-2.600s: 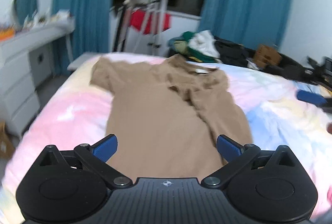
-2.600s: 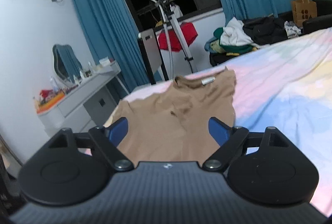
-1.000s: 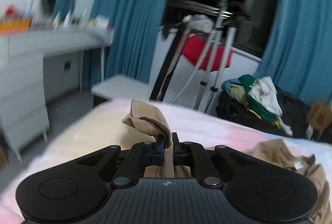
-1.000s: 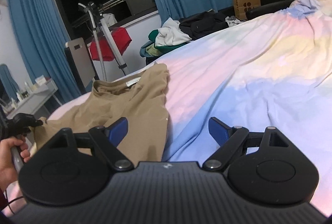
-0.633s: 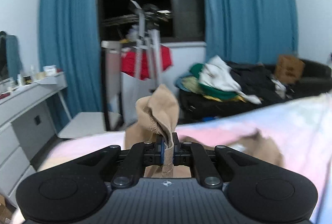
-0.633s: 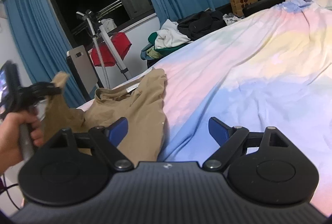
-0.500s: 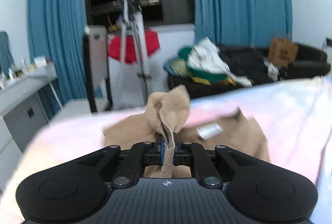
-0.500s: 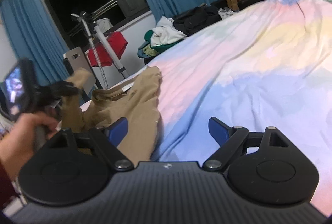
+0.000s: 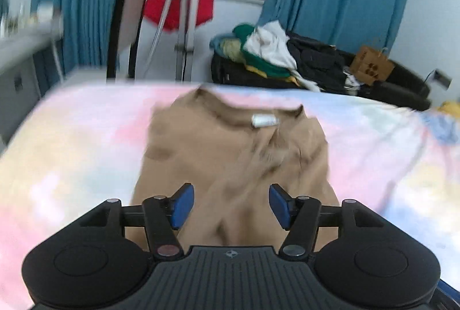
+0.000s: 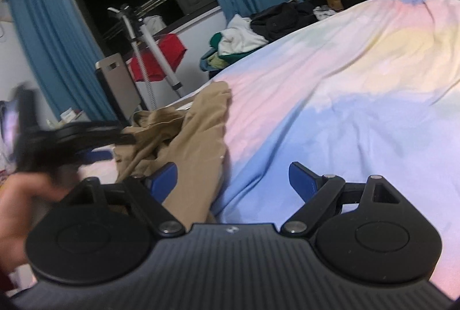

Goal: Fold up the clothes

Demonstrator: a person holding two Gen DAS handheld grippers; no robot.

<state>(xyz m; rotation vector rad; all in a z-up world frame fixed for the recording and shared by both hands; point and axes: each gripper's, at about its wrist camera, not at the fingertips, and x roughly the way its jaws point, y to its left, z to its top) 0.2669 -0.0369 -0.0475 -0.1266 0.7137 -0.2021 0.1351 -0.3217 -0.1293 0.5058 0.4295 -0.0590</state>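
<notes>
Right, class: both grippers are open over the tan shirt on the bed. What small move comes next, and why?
Probably lower the left gripper to the shirt hem below it. Both sleeves look folded in, its jaws are open and empty, and the right gripper is open at the shirt's edge.

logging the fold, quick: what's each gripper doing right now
Left gripper: open, holding nothing, above the tan shirt.
Right gripper: open, holding nothing.

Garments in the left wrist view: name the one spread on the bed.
The tan shirt, lying on the pastel bedsheet; the red garment hangs on the rack.
</notes>
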